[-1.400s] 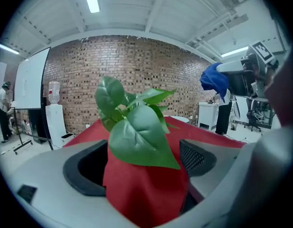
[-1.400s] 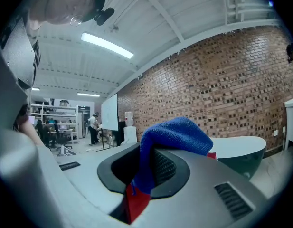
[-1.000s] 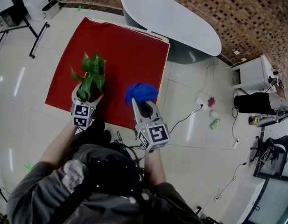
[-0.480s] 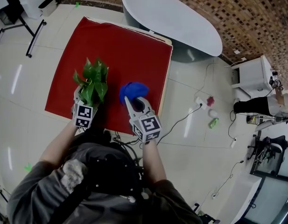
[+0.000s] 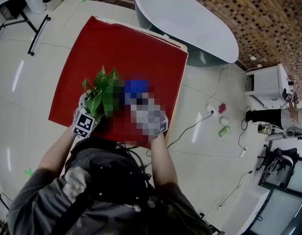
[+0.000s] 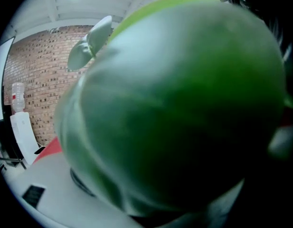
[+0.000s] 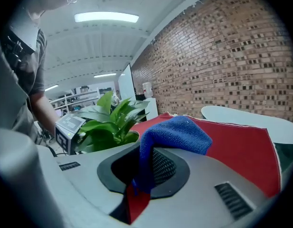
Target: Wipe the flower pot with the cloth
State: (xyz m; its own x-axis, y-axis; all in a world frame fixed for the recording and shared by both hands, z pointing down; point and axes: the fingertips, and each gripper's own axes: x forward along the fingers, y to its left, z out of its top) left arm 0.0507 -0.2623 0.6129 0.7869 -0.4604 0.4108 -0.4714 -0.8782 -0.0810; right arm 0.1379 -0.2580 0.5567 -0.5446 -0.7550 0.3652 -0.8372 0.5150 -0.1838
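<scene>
A leafy green plant (image 5: 103, 89) stands in a pale flower pot on the red mat (image 5: 126, 43); leaves cover most of the pot. My left gripper (image 5: 89, 109) is at the pot's near side and shut on it, its fingertips under the foliage. One blurred leaf (image 6: 174, 103) fills the left gripper view. My right gripper (image 5: 141, 102) is shut on a blue cloth (image 5: 136, 86), just right of the plant. In the right gripper view the cloth (image 7: 177, 134) drapes over the right gripper (image 7: 151, 167), with the plant (image 7: 113, 120) close on the left.
A white oval table (image 5: 185, 18) stands beyond the mat's far right corner. A white cabinet (image 5: 266, 84) stands at the right. Cables (image 5: 190, 126) and small items (image 5: 223, 124) lie on the tiled floor right of the mat. A metal stand (image 5: 35, 28) is far left.
My right gripper has carried the blue cloth leftward until it is beside the plant. The left gripper has stayed at the pot.
</scene>
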